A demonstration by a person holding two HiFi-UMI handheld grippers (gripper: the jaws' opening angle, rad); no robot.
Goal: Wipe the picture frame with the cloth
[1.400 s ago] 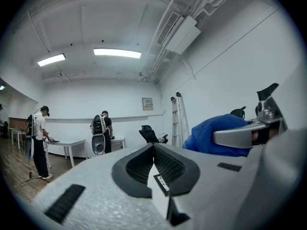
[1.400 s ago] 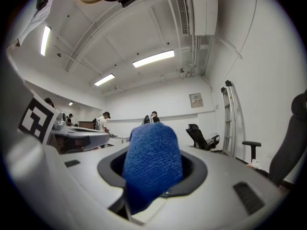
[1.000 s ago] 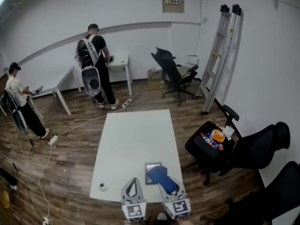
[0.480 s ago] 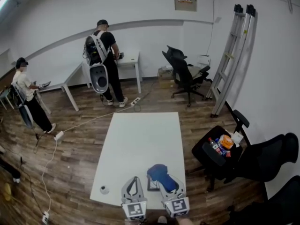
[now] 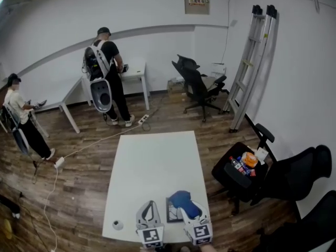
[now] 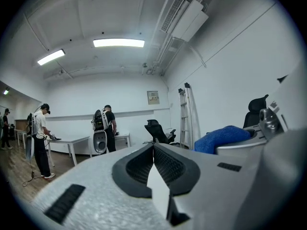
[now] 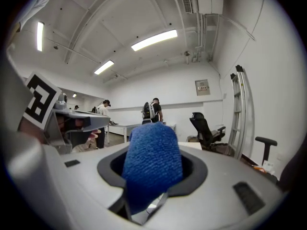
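The blue cloth [image 5: 180, 197] is bunched in my right gripper [image 5: 185, 205], which is shut on it near the front edge of the white table [image 5: 152, 161]. In the right gripper view the cloth [image 7: 152, 157] fills the gap between the jaws of the right gripper [image 7: 149, 178]. The picture frame [image 5: 171, 214] lies flat on the table, with the cloth and right gripper covering its upper right part. My left gripper [image 5: 149, 203] sits just left of the frame, shut with nothing in it; its jaws meet at the tip [image 6: 153, 147]. The cloth [image 6: 223, 137] shows to its right.
A small round object [image 5: 117, 224] lies near the table's front left corner. A black chair loaded with small items [image 5: 240, 167] stands right of the table, with more chairs behind it. A ladder [image 5: 252, 62] leans on the right wall. Two persons [image 5: 107, 72] stand far back; cables cross the floor.
The head view has shifted. The right gripper with the cloth has slid a little over the frame, from its right side onto its upper part. The left gripper stays beside it.
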